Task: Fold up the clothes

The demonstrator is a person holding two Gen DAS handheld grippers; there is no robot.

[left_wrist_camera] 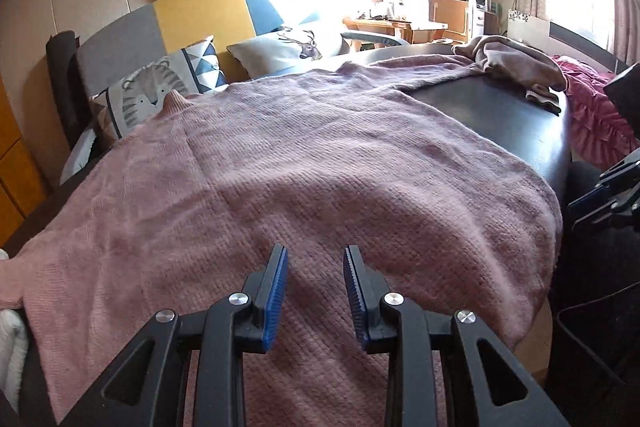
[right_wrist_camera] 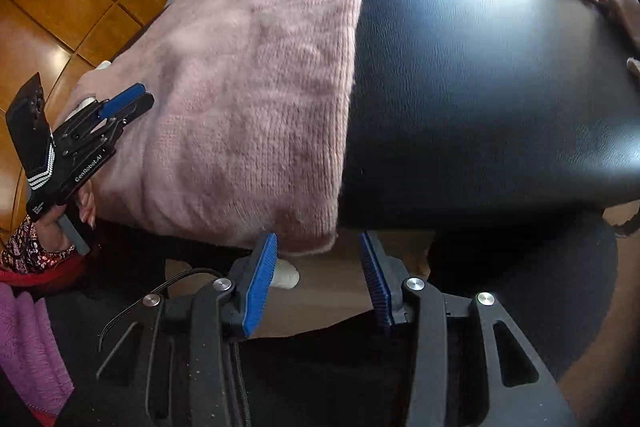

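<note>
Left gripper (left_wrist_camera: 316,259) hovers over the pink fuzzy knitted sweater (left_wrist_camera: 280,155), jaws parted, nothing between them. Right gripper (right_wrist_camera: 318,247) is likewise empty and part open, pitched steeply down at the sweater's near corner. The sweater lies spread across the black padded table (right_wrist_camera: 480,87). Advisable: pinch hem corners squarely, both layers, before lifting.

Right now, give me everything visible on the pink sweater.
The sweater is dusty-pink fuzzy ribbed knit, spread mostly flat over the black table, covering its left part in the right wrist view. One sleeve runs along the table's far edge toward a beige garment. The near hem hangs slightly over the table edge. The left tongs stand open above it, pads off the knit. The right tongs are open at its near corner, not gripping.
</note>
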